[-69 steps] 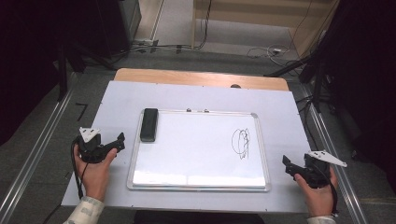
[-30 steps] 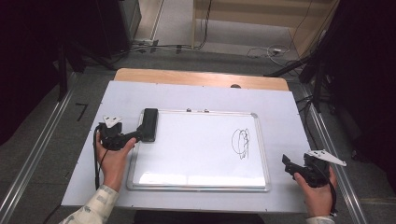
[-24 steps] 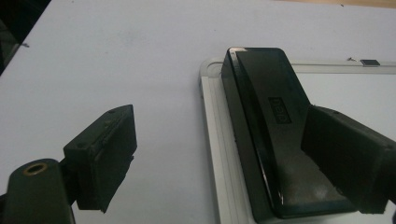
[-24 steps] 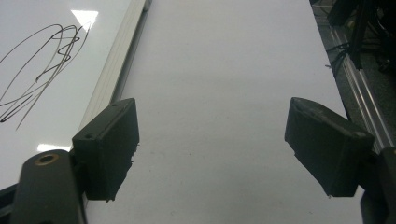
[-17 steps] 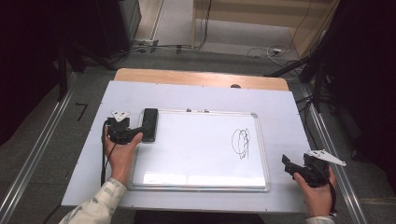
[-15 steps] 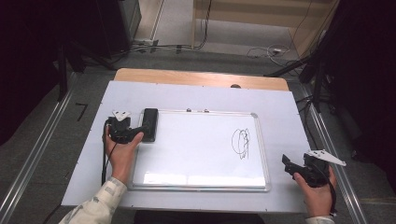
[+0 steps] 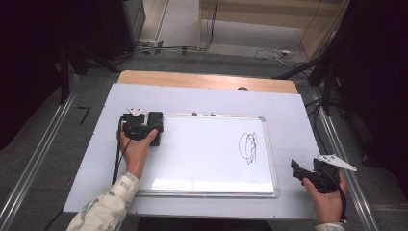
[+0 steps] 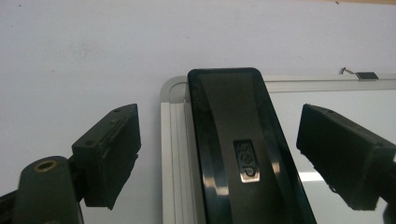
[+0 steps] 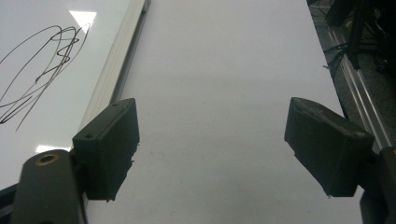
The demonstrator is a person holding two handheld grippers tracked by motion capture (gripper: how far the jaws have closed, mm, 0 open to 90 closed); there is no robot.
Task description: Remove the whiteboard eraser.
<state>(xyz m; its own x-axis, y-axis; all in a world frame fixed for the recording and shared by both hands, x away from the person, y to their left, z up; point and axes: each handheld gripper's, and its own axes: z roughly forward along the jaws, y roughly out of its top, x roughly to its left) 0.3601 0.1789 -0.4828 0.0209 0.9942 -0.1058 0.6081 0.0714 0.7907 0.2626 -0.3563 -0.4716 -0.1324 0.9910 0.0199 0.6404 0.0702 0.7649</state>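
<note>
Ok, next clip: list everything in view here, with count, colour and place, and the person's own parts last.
whiteboard: one, white with silver frame, centre of table.
eraser: one, black, on the whiteboard's left edge, between the left jaws.
scribble: one, black, right part of the whiteboard.
table: one, white top with a wooden far edge.
left gripper: one, black, jaws open either side of the eraser.
right gripper: one, black, jaws open over bare table right of the whiteboard.

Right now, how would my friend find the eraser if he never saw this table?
Find the whiteboard on the table. At its far left corner lies the eraser, a long glossy black block between the open jaws of the left gripper. The board's other mark is a scribble.
</note>
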